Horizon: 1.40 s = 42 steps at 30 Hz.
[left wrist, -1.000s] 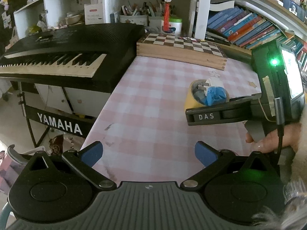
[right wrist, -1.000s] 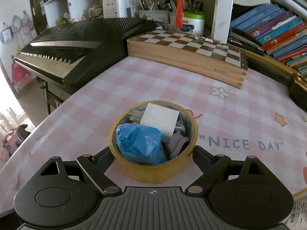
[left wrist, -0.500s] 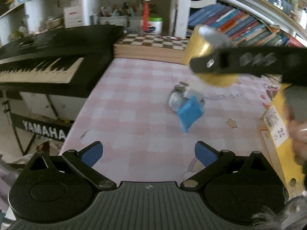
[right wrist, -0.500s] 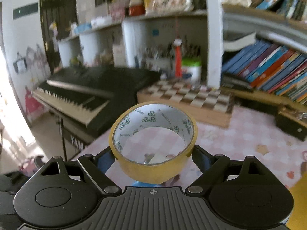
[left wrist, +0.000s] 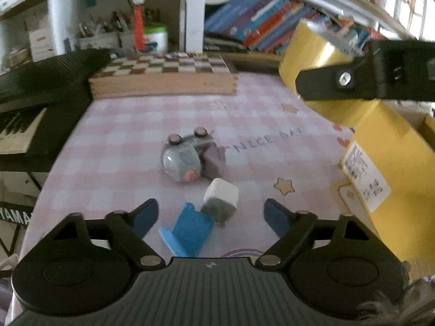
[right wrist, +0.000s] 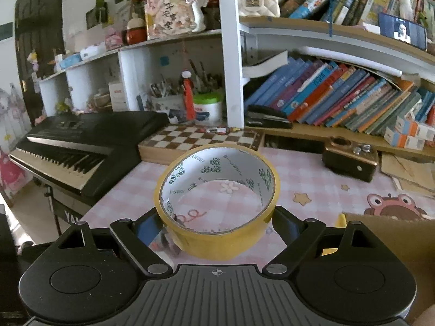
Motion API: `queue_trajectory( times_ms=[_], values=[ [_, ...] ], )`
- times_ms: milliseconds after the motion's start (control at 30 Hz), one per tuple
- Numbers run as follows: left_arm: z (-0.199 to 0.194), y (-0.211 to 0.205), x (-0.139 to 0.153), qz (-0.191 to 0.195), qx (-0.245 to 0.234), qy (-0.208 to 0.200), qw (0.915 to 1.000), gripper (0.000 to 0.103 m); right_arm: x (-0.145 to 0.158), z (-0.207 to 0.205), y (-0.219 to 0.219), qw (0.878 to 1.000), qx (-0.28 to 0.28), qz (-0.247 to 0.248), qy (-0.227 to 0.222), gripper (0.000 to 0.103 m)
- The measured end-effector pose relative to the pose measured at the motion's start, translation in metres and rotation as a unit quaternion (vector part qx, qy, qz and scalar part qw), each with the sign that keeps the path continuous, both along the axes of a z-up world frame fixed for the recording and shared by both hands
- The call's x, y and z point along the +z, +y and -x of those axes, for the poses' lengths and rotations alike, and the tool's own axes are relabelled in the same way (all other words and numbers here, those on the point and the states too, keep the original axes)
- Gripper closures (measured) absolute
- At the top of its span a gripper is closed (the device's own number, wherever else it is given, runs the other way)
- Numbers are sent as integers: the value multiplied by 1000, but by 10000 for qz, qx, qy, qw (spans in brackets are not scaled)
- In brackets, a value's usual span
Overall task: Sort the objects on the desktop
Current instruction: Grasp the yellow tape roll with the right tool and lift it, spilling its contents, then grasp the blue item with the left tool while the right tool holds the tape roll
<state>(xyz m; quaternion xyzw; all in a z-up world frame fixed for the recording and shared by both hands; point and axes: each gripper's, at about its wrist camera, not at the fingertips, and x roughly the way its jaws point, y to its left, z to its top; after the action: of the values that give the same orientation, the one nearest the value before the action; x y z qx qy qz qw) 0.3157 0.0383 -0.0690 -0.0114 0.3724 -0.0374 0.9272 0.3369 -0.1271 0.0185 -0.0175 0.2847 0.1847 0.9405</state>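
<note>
Tape roll [right wrist: 217, 212] now rides clear of the desk [left wrist: 114, 146], pinched in the right fingers [right wrist: 282, 224]; its spilled contents lie exposed, left fingers [left wrist: 144, 214] closing around the blue packet [left wrist: 190, 231].

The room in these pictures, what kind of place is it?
Most likely a home study or a child's room. Bookshelves are packed with books, a black keyboard piano stands beside the table, and a wooden chessboard lies on the pink checked tablecloth.
</note>
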Motion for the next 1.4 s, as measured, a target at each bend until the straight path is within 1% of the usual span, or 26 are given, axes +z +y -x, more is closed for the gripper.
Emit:
queue_trajectory(
  times_ms=[67, 200, 300, 333, 367, 433, 500, 567, 633, 800, 1033, 1400],
  values=[
    [-6, -1, -4, -21, 34, 128, 9999, 35, -1, 0, -1, 10000, 6, 0, 20, 14],
    [-6, 4, -7, 63, 163, 223, 9996, 36, -1, 5, -2, 10000, 33, 3, 39, 14],
    [-4, 7, -6, 132, 179, 269, 9994, 42, -3, 8, -2, 10000, 38, -15, 86, 14],
    [-3, 8, -7, 158, 168, 310, 9993, 46, -3, 9, -2, 9999, 42, -19, 107, 14],
    [-2, 8, -8, 177, 165, 351, 9991, 48, -3, 10, -1, 9999, 47, -20, 123, 14],
    [0, 11, -11, 199, 192, 442, 9986, 50, -3, 13, -1, 9999, 66, -26, 141, 14],
    [3, 13, -12, 222, 193, 426, 9987, 54, -3, 16, 0, 9999, 83, -21, 142, 14],
    [4, 15, -11, 252, 194, 417, 9986, 63, -3, 19, 1, 9998, 92, -17, 147, 14],
    [7, 18, -9, 337, 218, 377, 9985, 66, -3, 21, 1, 9998, 89, -15, 150, 14],
    [18, 21, 4, 316, 191, 127, 9992, 68, -3, 28, 3, 9998, 88, -13, 162, 14],
    [40, 29, 24, 373, 220, -107, 9990, 68, 0, 46, 9, 9998, 142, -24, 120, 14],
    [93, 47, 53, 679, 398, -434, 9960, 68, 5, 82, 15, 9998, 163, 65, 91, 14]
  ],
)
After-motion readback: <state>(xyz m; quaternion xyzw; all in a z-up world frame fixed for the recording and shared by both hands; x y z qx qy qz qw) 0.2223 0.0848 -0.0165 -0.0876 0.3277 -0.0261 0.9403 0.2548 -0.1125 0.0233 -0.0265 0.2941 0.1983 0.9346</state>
